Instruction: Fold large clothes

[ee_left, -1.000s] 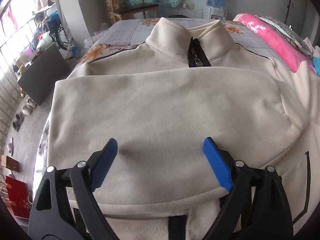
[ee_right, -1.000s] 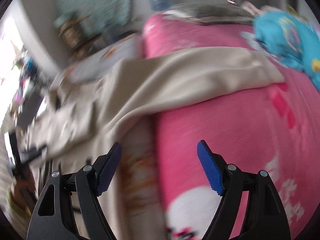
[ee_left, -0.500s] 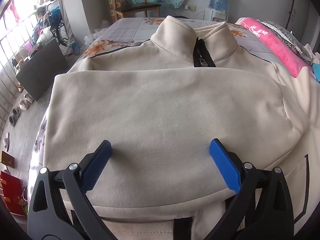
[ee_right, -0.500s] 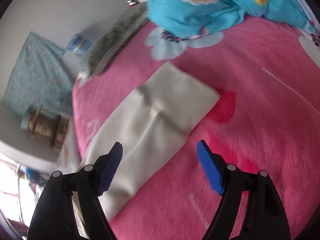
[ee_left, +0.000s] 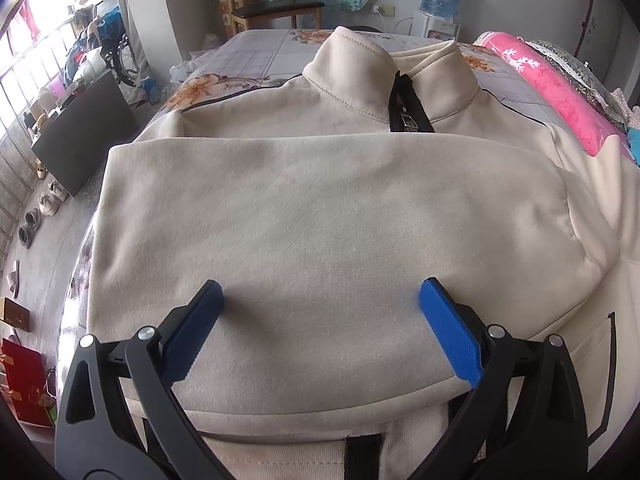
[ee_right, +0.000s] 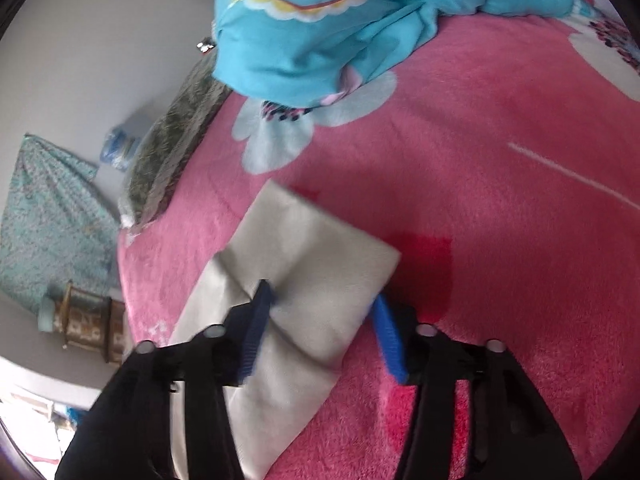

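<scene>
Left hand-held gripper (ee_left: 320,304) spread wide over cream fleece zip-collar jacket (ee_left: 328,216) on bed. Right hand-held gripper (ee_right: 320,304) just closing, narrow, astride jacket's cream sleeve cuff (ee_right: 320,248) on pink plush blanket (ee_right: 500,208).

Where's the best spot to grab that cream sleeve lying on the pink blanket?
Near the cuff end of the sleeve, across its narrow width. It lies flat with both side edges free, and the right claw, coming from above, straddles it, jaws just narrowing.
</scene>
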`<action>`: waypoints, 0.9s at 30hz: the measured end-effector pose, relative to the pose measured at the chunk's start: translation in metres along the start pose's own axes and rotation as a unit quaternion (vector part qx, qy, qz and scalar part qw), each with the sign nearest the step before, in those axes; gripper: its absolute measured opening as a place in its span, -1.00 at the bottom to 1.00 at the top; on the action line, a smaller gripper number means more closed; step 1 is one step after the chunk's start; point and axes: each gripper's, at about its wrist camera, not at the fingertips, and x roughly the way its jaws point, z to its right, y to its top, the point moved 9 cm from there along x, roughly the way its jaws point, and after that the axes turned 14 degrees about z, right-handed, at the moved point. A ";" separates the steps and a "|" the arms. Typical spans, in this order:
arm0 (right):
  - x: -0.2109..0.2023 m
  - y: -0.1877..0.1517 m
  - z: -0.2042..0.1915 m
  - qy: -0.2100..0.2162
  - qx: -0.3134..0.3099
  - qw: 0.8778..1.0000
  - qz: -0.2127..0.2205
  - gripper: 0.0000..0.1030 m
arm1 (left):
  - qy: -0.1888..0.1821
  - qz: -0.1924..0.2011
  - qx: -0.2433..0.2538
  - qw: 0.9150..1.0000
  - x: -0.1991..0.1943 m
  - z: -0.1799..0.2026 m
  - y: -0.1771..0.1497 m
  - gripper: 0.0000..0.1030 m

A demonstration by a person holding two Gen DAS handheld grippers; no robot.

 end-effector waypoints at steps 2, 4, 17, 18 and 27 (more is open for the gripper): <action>-0.004 0.002 0.001 -0.013 -0.010 1.000 0.013 -0.58 | 0.000 0.000 0.000 1.000 0.000 0.000 0.000 0.85; -0.009 0.005 -0.002 -0.010 -0.014 1.000 0.020 -0.79 | 0.000 0.000 0.000 1.000 0.000 0.000 0.000 0.85; -0.098 0.020 -0.092 0.069 -0.138 0.983 0.101 -0.84 | 0.000 0.000 0.000 1.000 0.000 0.000 0.000 0.85; -0.106 0.019 -0.099 0.078 -0.145 0.981 0.106 -0.84 | 0.000 0.000 0.000 1.000 0.000 0.000 0.000 0.85; -0.201 -0.002 -0.180 0.180 -0.208 0.951 0.144 -0.84 | 0.000 0.003 0.000 1.000 -0.001 -0.001 0.000 0.85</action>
